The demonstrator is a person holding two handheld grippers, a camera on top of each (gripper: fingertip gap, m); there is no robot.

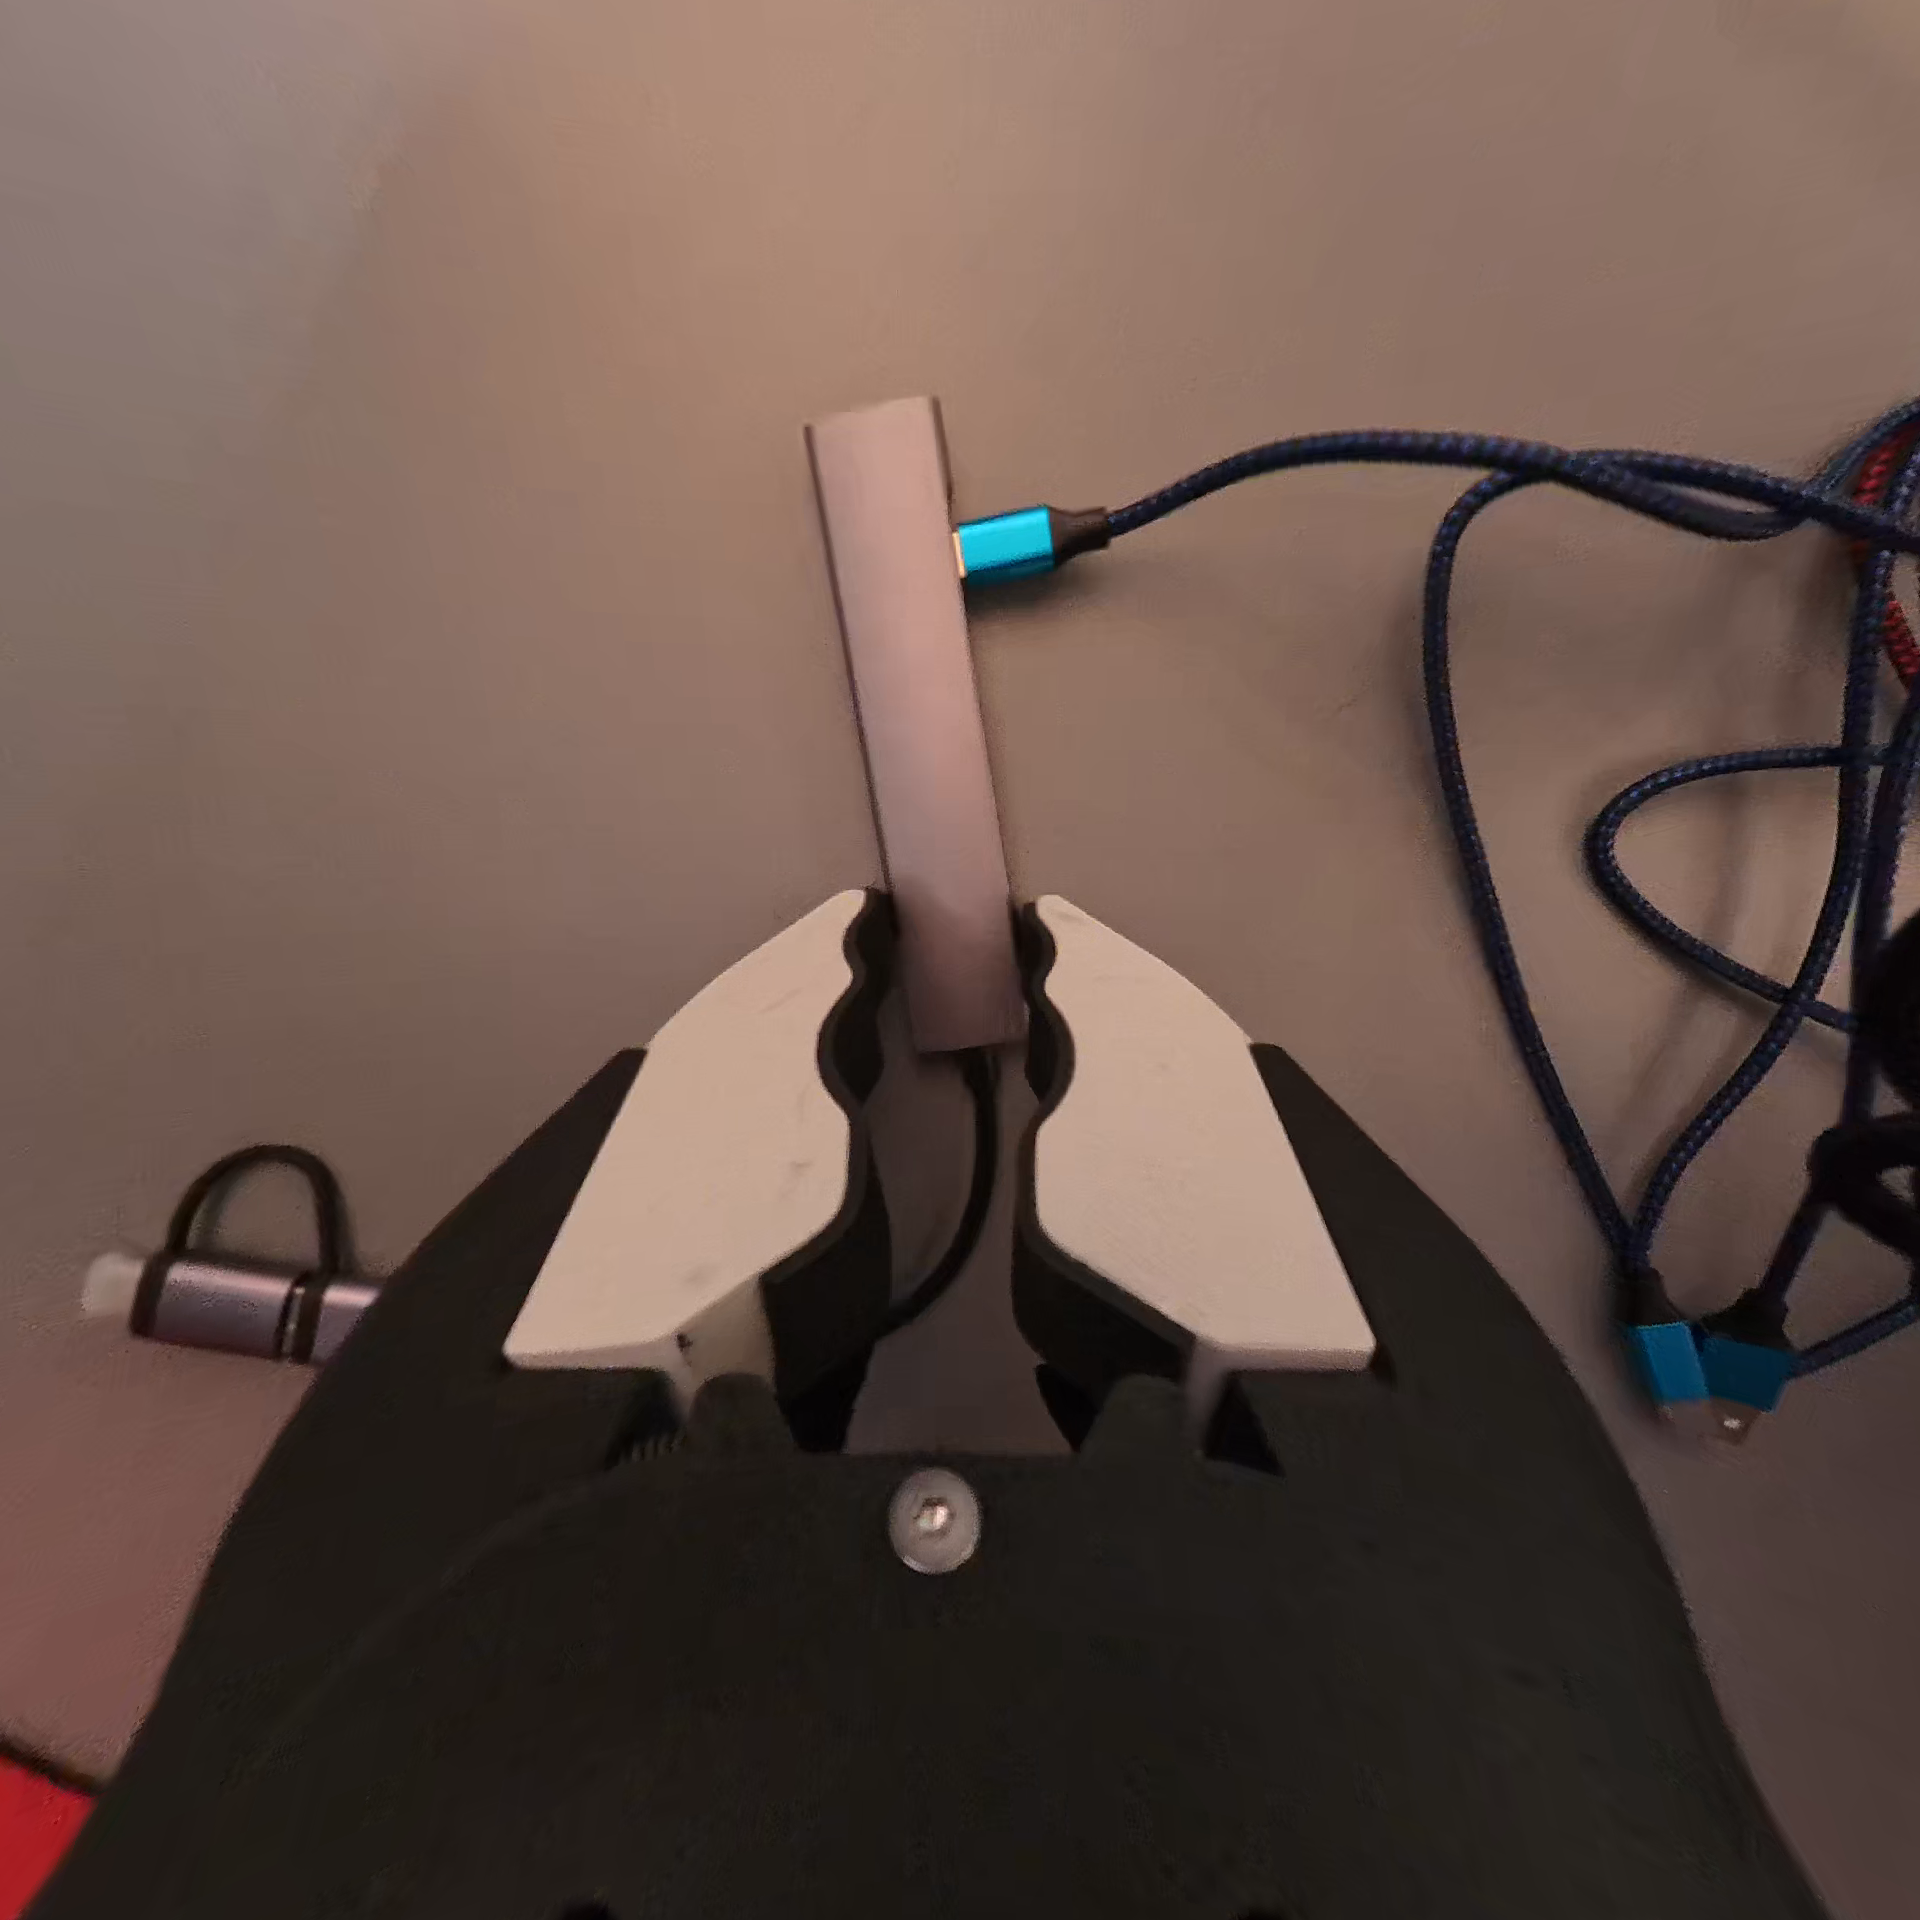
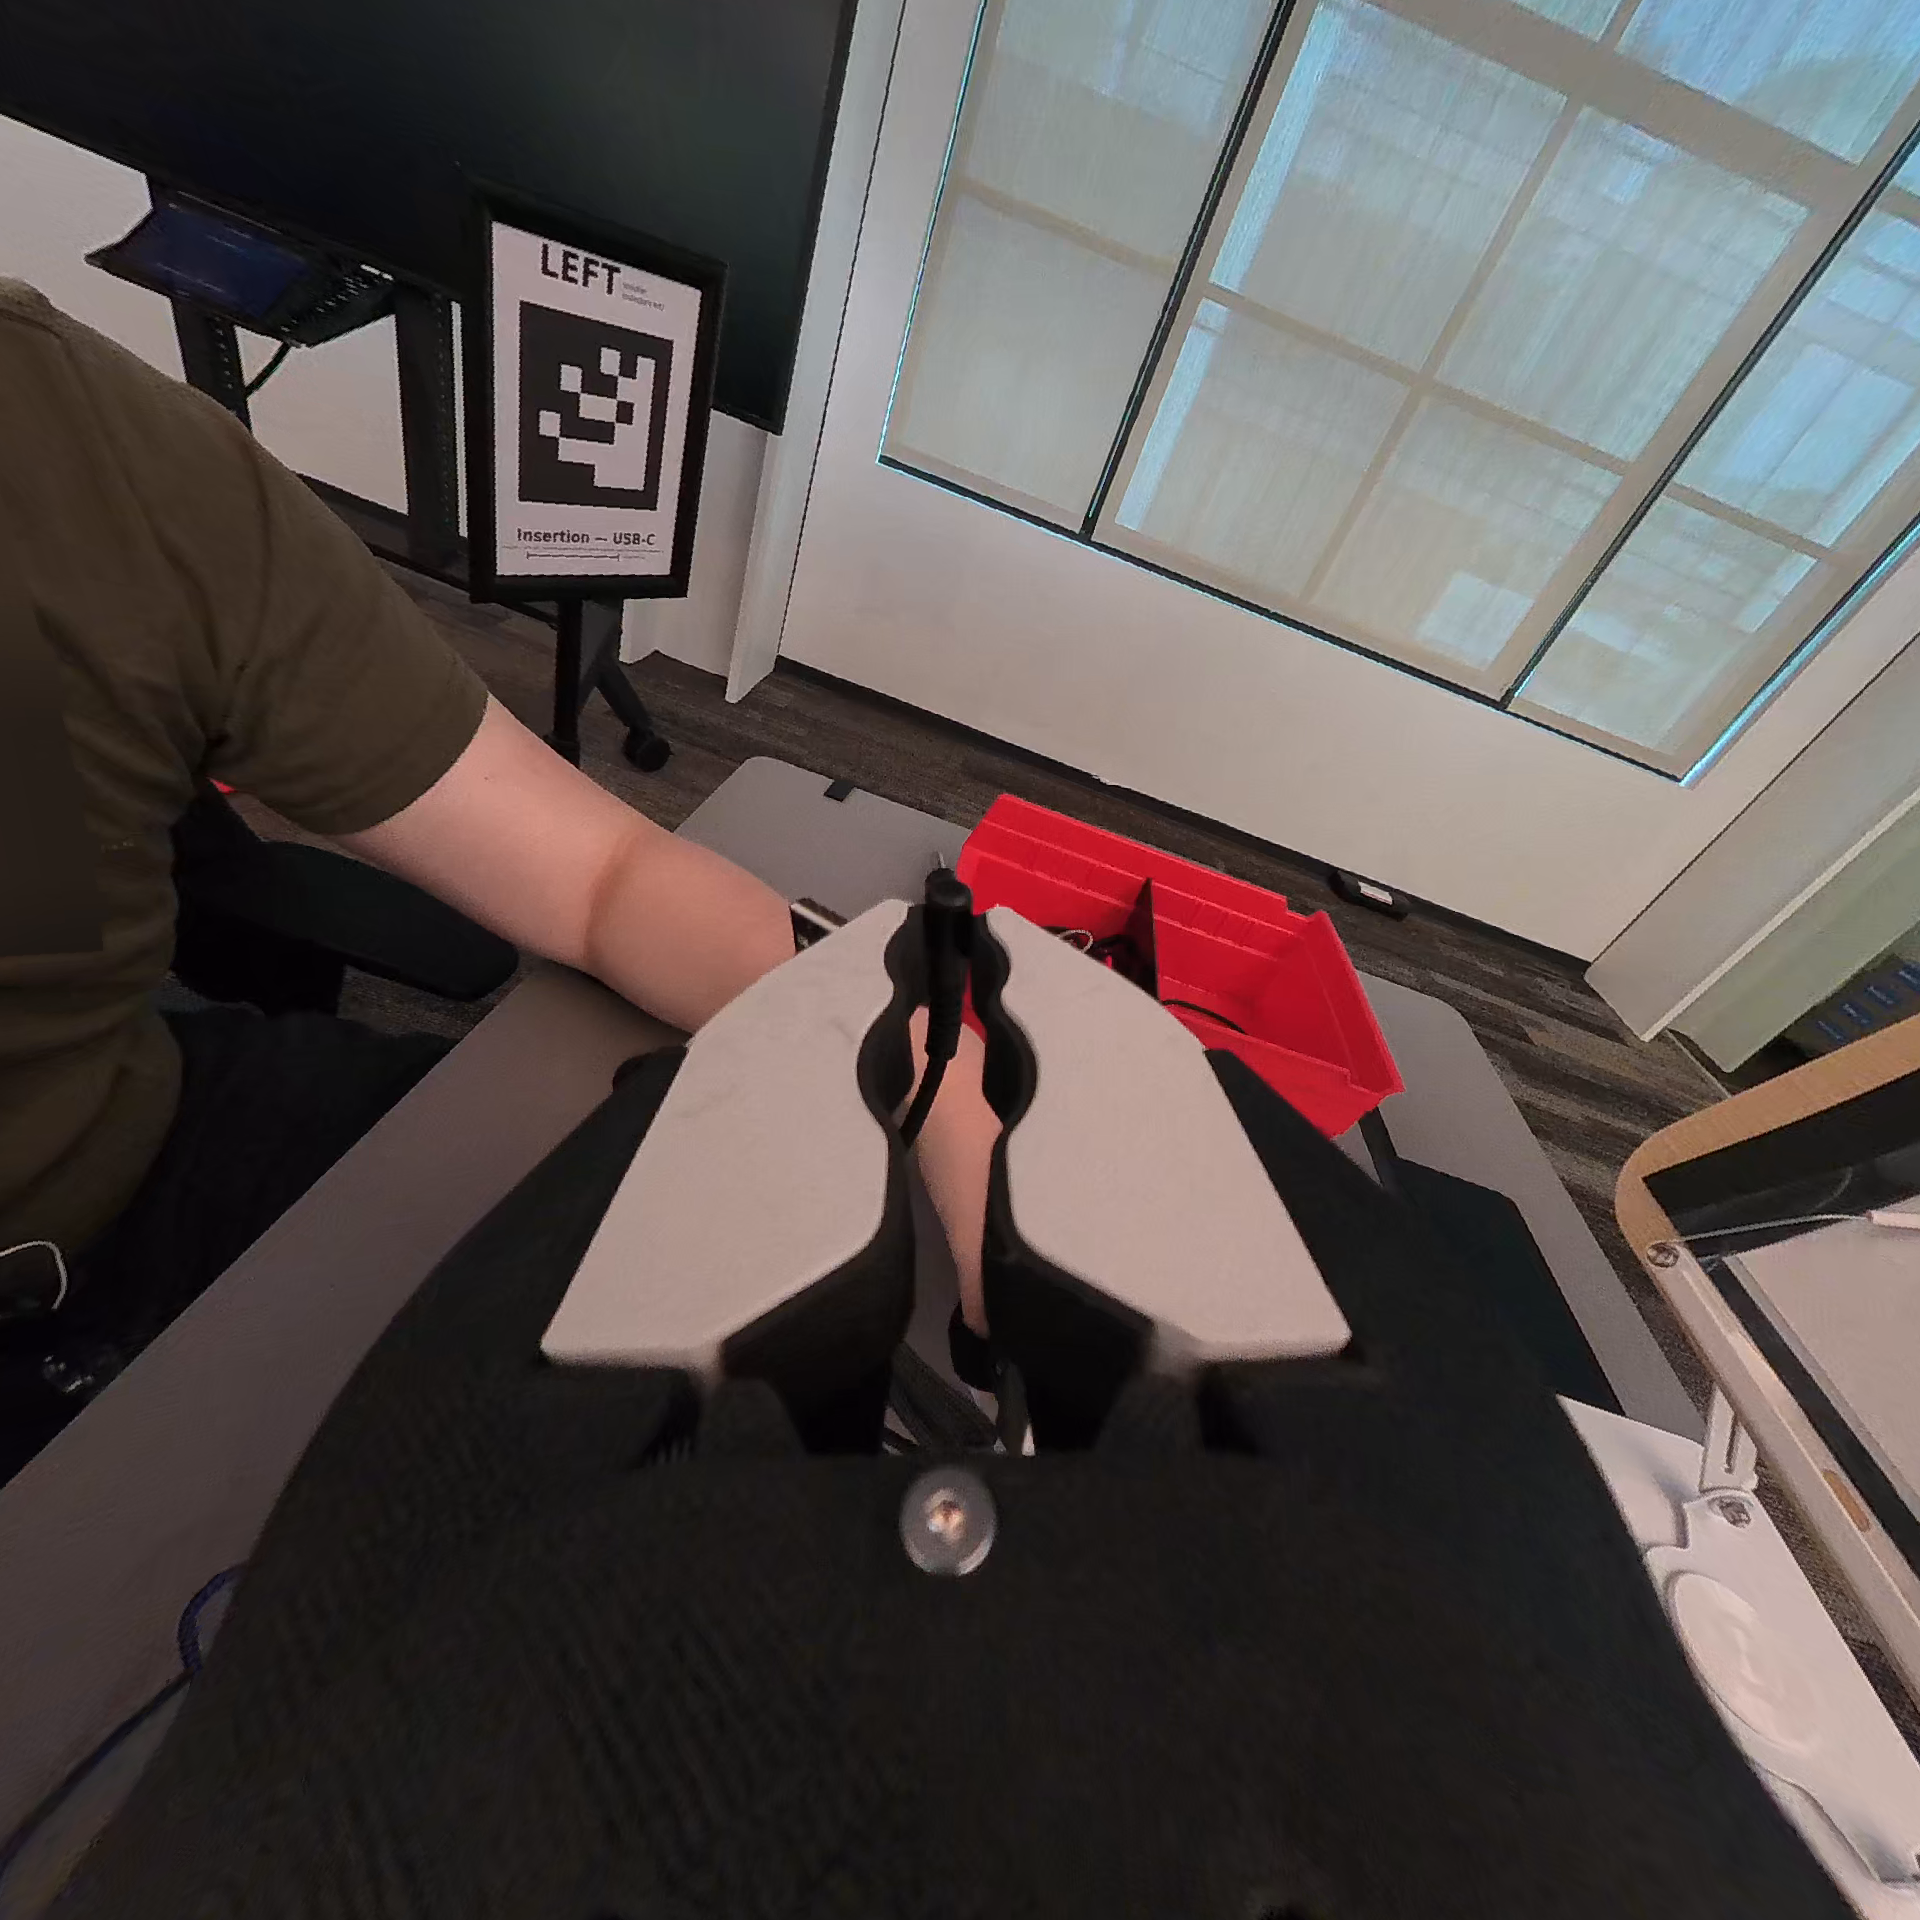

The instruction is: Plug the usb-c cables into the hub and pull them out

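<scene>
In the left wrist view my left gripper (image 1: 951,914) is shut on the near end of a slim grey hub (image 1: 906,686) that lies on the grey table (image 1: 416,623). A blue braided cable with a bright blue plug (image 1: 1013,551) is plugged into the hub's right side near its far end. The hub's own grey plug (image 1: 234,1309) on a short black lead lies at the left. In the right wrist view my right gripper (image 2: 945,920) is shut on a black cable plug (image 2: 945,935), held up in the air, its thin lead hanging down between the fingers.
A tangle of blue and red braided cables (image 1: 1714,831) lies at the right, with two more blue plugs (image 1: 1704,1371) near the front. A red bin (image 2: 1195,956) stands on the table beyond my right gripper. A person's arm (image 2: 582,862) reaches in from the left. My right fingertips sit around 30 centimeters from my left ones.
</scene>
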